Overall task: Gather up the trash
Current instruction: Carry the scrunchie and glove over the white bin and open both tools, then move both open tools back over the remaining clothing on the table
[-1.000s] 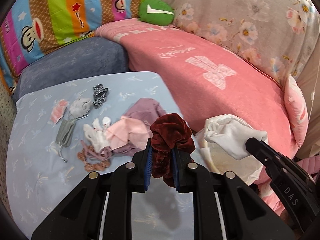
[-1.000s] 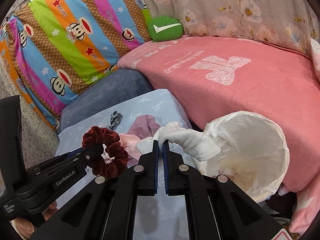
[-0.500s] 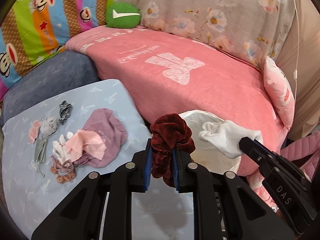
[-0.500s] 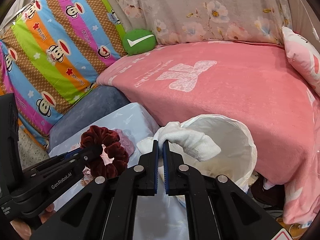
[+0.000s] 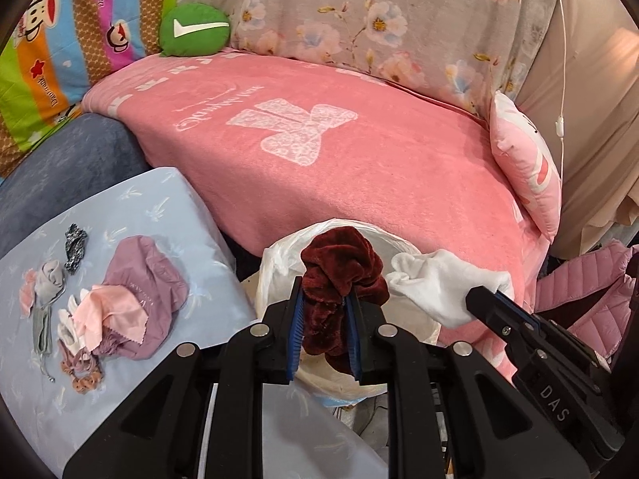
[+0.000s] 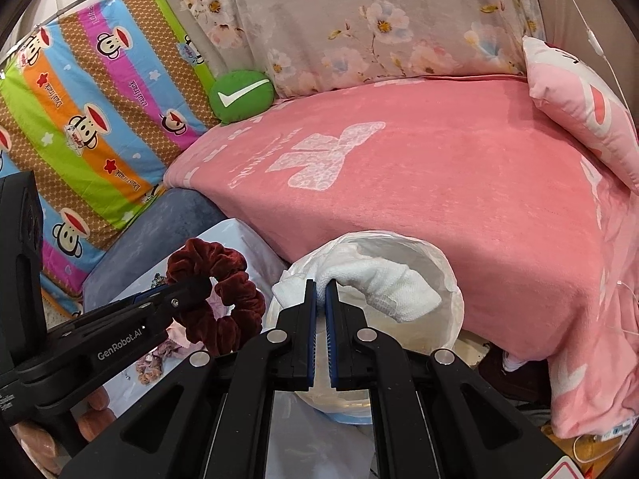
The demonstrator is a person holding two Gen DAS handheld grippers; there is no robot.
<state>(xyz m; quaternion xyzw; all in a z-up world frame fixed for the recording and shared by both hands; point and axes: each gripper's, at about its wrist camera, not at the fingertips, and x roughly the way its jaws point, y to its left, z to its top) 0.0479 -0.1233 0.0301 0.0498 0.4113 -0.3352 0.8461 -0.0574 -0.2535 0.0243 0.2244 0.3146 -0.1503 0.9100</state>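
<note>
My left gripper (image 5: pixel 322 303) is shut on a dark red velvet scrunchie (image 5: pixel 339 275) and holds it over the near rim of a bin lined with a white bag (image 5: pixel 275 263). My right gripper (image 6: pixel 320 293) is shut on a white sock (image 6: pixel 383 283) and holds it above the bin's mouth (image 6: pixel 447 279). The sock (image 5: pixel 439 287) and right gripper (image 5: pixel 479 299) show at the right of the left wrist view. The scrunchie (image 6: pixel 223 291) and left gripper (image 6: pixel 191 287) show at the left of the right wrist view.
A light blue table (image 5: pixel 131 207) at the left bears a purple pouch (image 5: pixel 147 275), a pink cloth (image 5: pixel 108 311), a grey mask (image 5: pixel 44 319), a black-white scrunchie (image 5: pixel 75 247) and a brown scrunchie (image 5: pixel 80 371). A pink-blanketed sofa (image 5: pixel 359 151) stands behind the bin, with a pink pillow (image 5: pixel 523 167).
Both grippers have carried the scrunchie and the sock to the right, from over the table's edge to over the bin. Both stay shut on them.
</note>
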